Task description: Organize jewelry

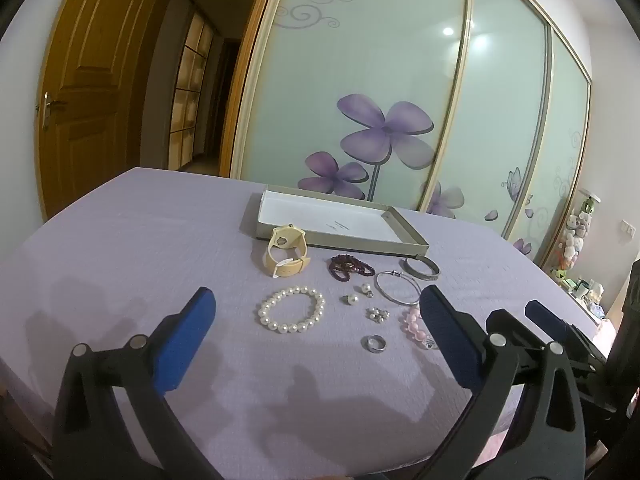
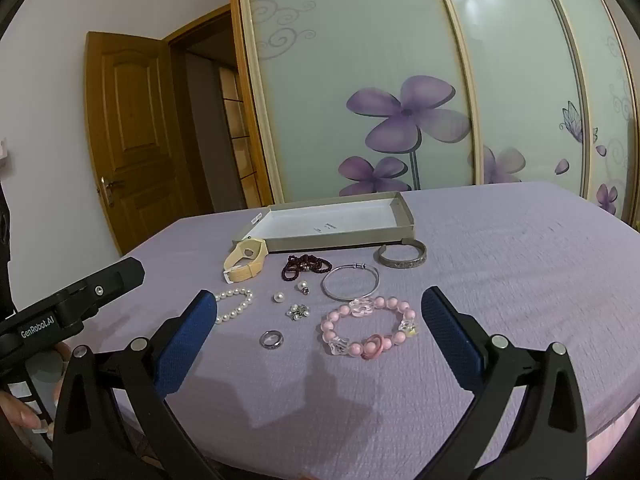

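Observation:
Jewelry lies on a purple cloth in front of a shallow grey box (image 1: 408, 240) (image 2: 404, 210) with a white inside. There is a cream watch (image 1: 286, 254) (image 2: 245, 262), a dark red bead string (image 1: 350, 266) (image 2: 306, 265), a white pearl bracelet (image 1: 291, 309) (image 2: 236, 304), a thin silver bangle (image 1: 398, 288) (image 2: 351, 282), a wide metal cuff (image 1: 420, 268) (image 2: 402, 258), a pink bead bracelet (image 2: 370, 326), a ring (image 1: 375, 343) (image 2: 272, 338) and small earrings (image 1: 378, 314) (image 2: 298, 311). My left gripper (image 1: 318, 320) is open, near the pearl bracelet. My right gripper (image 2: 320, 320) is open, near the pink bracelet.
Sliding wardrobe doors (image 1: 380, 80) with purple flowers stand behind the bed. A wooden door (image 1: 92, 92) stands open at the left. The right gripper's fingers (image 1: 548, 316) show at the right in the left wrist view; the left gripper's body (image 2: 72, 300) shows at the left in the right wrist view.

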